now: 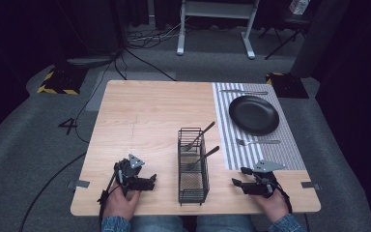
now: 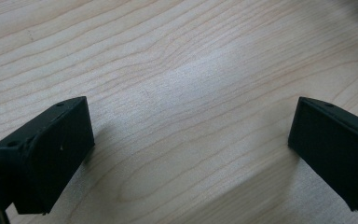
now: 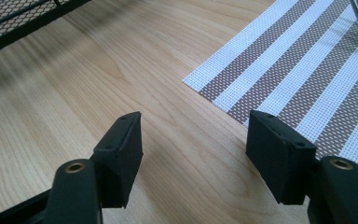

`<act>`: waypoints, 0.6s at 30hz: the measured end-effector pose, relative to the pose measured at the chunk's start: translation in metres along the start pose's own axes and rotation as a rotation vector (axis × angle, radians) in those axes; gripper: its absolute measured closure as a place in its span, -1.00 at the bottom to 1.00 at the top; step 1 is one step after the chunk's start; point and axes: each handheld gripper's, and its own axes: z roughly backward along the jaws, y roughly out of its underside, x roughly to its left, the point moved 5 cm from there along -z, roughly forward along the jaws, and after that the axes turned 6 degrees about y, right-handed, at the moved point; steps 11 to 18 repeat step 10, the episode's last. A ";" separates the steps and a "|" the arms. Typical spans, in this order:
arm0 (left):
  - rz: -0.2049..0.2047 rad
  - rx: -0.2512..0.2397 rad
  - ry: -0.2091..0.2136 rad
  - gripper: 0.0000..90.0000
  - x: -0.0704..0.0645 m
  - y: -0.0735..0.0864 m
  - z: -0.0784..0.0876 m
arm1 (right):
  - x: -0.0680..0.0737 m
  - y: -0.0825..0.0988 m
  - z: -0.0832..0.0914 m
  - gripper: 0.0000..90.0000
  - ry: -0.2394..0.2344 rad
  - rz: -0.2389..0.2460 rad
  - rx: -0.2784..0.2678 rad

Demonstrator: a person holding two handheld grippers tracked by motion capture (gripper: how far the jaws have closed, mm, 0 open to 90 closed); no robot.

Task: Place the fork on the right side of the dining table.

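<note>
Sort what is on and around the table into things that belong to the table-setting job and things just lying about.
Belongs to the job: wire caddy with two utensils; black plate; fork; knife; striped placemat; left gripper and right gripper, both open.

Lying about: floor cables; white desk frame; yellow-black base.

High view overhead; 2 gripper views close above the shared table [image 1: 145,116].

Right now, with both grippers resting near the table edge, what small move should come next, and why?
Probably reach the right gripper forward-left to the nearer utensil in the wire caddy. Both grippers are open and hold nothing, and the striped placemat already has a plate, fork and knife.
</note>
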 end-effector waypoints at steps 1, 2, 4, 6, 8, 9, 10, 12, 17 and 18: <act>0.003 -0.003 -0.001 -1.00 0.000 0.000 0.000 | 0.000 0.000 0.000 -0.21 0.006 0.005 0.001; 0.003 -0.003 -0.001 -1.00 0.000 0.000 0.000 | 0.001 0.000 0.000 -0.22 0.016 0.017 0.003; 0.003 -0.002 -0.001 -1.00 0.000 0.000 0.000 | 0.004 0.001 -0.001 -0.30 0.040 0.065 0.011; 0.003 -0.002 -0.001 -1.00 0.000 0.000 0.000 | 0.005 0.001 -0.002 -0.43 0.057 0.059 0.020; 0.003 -0.002 -0.001 -1.00 0.000 0.000 0.000 | 0.004 0.001 -0.003 -0.52 0.064 0.051 0.025; 0.003 -0.002 -0.001 -0.99 0.000 0.000 0.000 | 0.004 0.001 -0.003 -0.58 0.071 0.042 0.031; 0.003 -0.002 -0.001 -1.00 0.000 0.000 0.000 | 0.003 0.001 -0.003 -0.64 0.078 0.036 0.036; 0.003 -0.002 -0.001 -1.00 0.000 0.000 0.000 | 0.003 0.001 -0.003 -0.64 0.078 0.036 0.036; 0.003 -0.002 -0.001 -1.00 0.000 0.000 0.000 | 0.003 0.001 -0.003 -0.64 0.078 0.036 0.036; 0.003 -0.002 -0.001 -1.00 0.000 0.000 0.000 | 0.003 0.001 -0.003 -0.64 0.078 0.036 0.036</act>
